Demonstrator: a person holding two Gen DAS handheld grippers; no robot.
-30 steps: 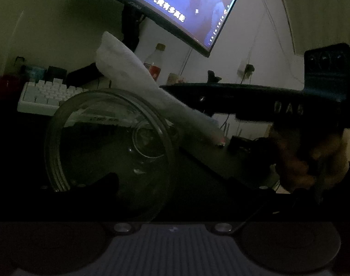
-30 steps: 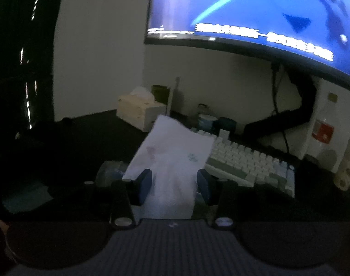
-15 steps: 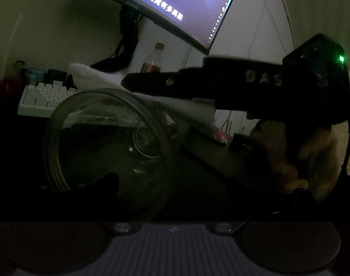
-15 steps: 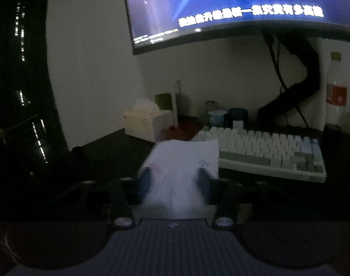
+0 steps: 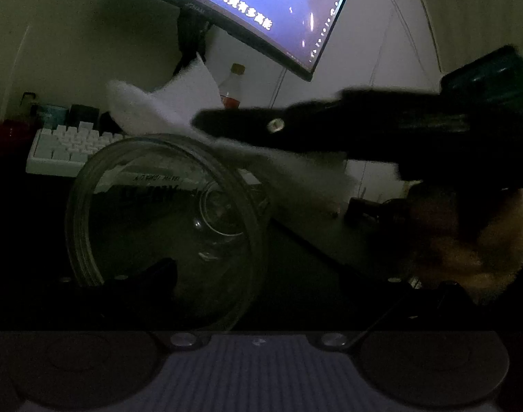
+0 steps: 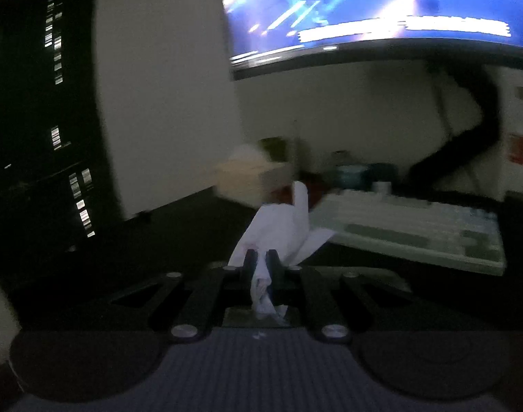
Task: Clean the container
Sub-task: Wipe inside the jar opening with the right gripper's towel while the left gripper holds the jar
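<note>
The right gripper (image 6: 261,262) pinches a white tissue (image 6: 278,226) tight in the middle of the frame. The left gripper (image 5: 172,274) seems to hold the glass container (image 5: 165,219) at lower left, but it is too dark to tell.

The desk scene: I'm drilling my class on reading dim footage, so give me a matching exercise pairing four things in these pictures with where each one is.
Things:
1. tissue
2. glass jar
3. keyboard
4. bottle

Places:
A. lying flat on the desk below the monitor
B. standing at the back, near the monitor's stand
C. pinched between the right tongs
D. close in front of the left camera, its open mouth towards it

Pairs: 1-C, 2-D, 3-A, 4-B
</note>
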